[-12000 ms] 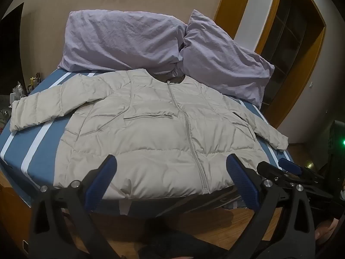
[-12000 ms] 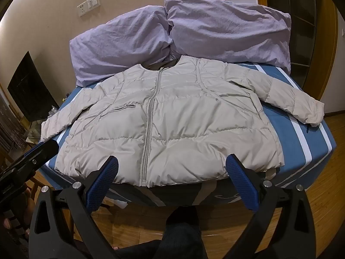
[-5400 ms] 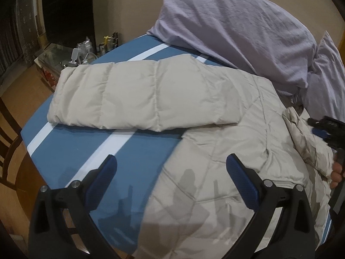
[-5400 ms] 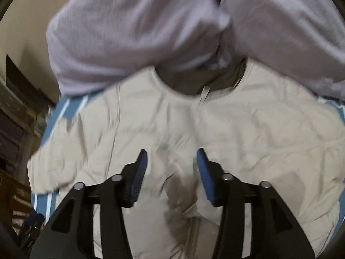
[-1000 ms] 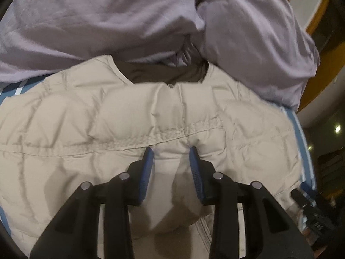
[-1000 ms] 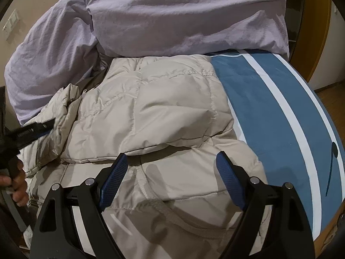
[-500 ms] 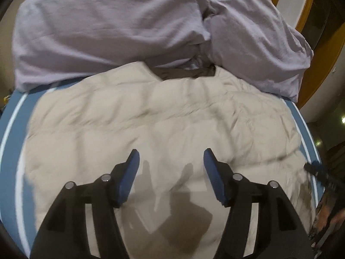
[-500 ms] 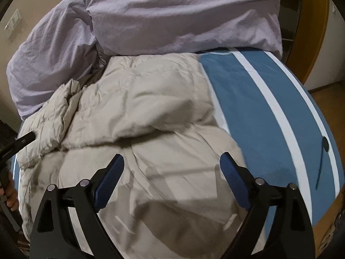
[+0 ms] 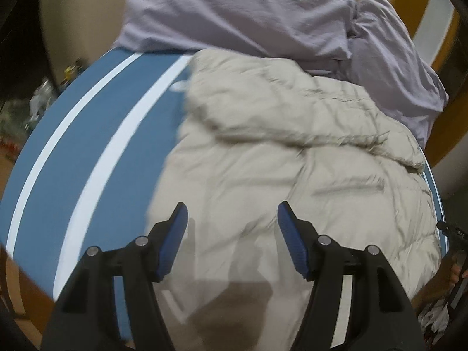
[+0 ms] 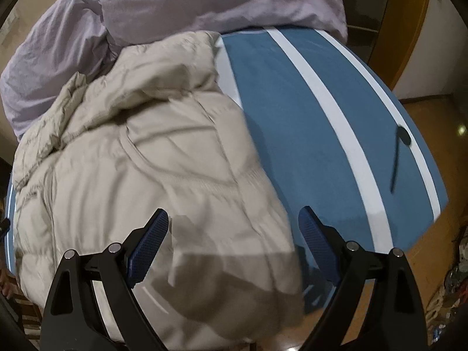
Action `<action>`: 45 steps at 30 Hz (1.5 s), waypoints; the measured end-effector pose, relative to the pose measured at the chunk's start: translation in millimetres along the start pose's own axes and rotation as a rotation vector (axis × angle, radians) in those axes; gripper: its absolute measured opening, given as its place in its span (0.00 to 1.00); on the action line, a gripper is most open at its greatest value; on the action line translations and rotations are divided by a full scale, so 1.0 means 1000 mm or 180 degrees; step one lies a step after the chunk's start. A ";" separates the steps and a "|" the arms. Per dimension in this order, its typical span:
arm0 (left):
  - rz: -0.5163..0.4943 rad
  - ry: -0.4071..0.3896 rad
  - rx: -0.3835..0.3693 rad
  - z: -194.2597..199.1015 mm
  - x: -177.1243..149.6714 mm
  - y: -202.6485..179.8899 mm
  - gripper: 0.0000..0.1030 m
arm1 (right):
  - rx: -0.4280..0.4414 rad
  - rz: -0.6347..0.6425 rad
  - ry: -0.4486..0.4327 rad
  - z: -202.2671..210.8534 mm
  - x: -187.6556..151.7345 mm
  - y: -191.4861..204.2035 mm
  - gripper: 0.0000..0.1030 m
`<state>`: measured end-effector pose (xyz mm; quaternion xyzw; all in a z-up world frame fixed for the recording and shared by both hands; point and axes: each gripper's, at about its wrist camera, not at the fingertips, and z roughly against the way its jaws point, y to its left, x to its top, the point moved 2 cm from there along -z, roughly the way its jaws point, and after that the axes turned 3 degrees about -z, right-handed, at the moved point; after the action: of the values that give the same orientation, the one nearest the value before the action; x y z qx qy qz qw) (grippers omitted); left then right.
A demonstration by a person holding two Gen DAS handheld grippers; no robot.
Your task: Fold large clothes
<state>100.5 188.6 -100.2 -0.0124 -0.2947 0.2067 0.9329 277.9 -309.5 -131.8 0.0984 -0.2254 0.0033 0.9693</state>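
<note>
Beige puffer jacket lying on blue striped bed, sleeves folded over chest, lilac pillows at 12 o'clock, left gripper jaws just opened, nothing between, right gripper jaws spread wide, empty, jacket edge below.

Dim warm indoor light, motion blur, fisheye bending at dark edges, soft shadows on the jacket.
</note>
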 end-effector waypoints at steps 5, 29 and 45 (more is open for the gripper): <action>0.0275 0.0061 0.0000 0.014 -0.037 0.035 0.63 | 0.0080 -0.0196 0.0091 0.001 -0.017 -0.025 0.89; 0.0656 0.0077 -0.0506 0.026 -0.090 0.036 0.18 | 0.0722 -0.0397 0.0124 0.001 -0.050 -0.032 0.12; 0.0506 -0.0500 -0.0543 0.072 -0.010 0.022 0.10 | 0.0850 -0.0236 -0.0433 0.038 0.017 0.001 0.09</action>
<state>44.7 197.2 -49.0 -0.0987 -0.3814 0.2545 0.8832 276.2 -316.2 -90.4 0.2347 -0.2843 -0.0093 0.9295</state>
